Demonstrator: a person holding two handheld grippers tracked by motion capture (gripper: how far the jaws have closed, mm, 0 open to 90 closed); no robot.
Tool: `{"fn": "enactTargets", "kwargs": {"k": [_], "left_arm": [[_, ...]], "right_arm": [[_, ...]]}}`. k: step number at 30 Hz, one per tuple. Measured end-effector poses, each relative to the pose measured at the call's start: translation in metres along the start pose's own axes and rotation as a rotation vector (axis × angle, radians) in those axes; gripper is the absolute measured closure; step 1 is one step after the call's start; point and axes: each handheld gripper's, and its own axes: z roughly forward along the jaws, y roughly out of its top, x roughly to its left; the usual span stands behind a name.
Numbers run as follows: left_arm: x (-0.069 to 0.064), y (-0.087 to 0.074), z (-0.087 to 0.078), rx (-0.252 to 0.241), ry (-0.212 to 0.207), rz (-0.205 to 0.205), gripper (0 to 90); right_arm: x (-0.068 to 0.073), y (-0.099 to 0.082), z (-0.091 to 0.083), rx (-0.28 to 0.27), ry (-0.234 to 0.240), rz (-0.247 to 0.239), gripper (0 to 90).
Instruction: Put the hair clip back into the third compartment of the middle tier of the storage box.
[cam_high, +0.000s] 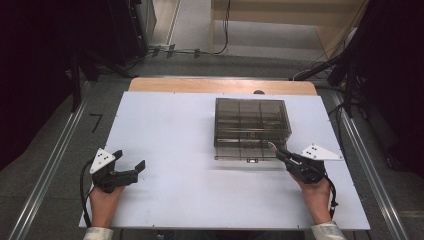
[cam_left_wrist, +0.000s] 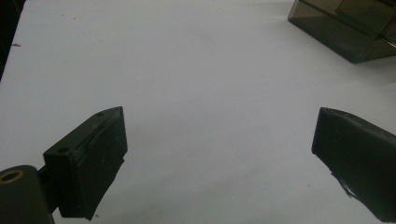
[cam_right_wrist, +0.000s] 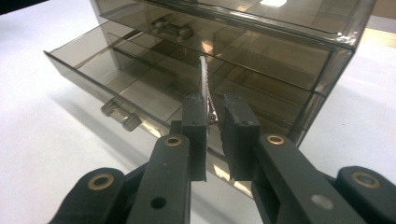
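A smoky see-through drawer box stands on the white table top, right of centre. Its lowest drawer is pulled out toward me, with a small handle on its front. My right gripper is shut on a thin flat clip-like piece, white-edged with a metal part, held upright just over the open drawer's right end. From above, the right gripper sits at the box's front right corner. My left gripper rests open near the table's left side, nothing between its jaws.
A small metallic item lies in the back of a drawer in the box. The box's corner shows far off in the left gripper view. A wooden strip edges the table's far side; metal rails flank it.
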Motion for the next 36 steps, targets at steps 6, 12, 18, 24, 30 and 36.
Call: {"fn": "enactTargets", "kwargs": {"k": [6, 12, 18, 24, 30, 36], "left_arm": [[0.000, 0.000, 0.000, -0.001, 0.000, -0.001, 4.1], [0.000, 0.000, 0.000, 0.000, 0.000, -0.001, 4.1], [0.000, 0.000, 0.000, -0.001, -0.001, -0.002, 4.1], [0.000, 0.000, 0.000, -0.002, -0.001, -0.002, 4.1], [0.000, 0.000, 0.000, -0.002, 0.000, -0.001, 4.1], [0.000, 0.000, 0.000, -0.002, 0.000, -0.002, 4.1]], "right_arm": [[-0.007, 0.001, 0.003, -0.003, -0.015, 0.010, 78.0], [-0.012, 0.000, 0.008, 0.005, -0.027, 0.021, 78.0], [-0.014, -0.002, 0.013, 0.027, -0.038, 0.024, 78.0], [-0.015, -0.002, 0.014, 0.039, -0.044, 0.031, 77.9], [-0.014, -0.002, 0.015, 0.040, -0.046, 0.028, 77.5], [-0.015, -0.002, 0.015, 0.032, -0.051, 0.033, 76.6]]}}
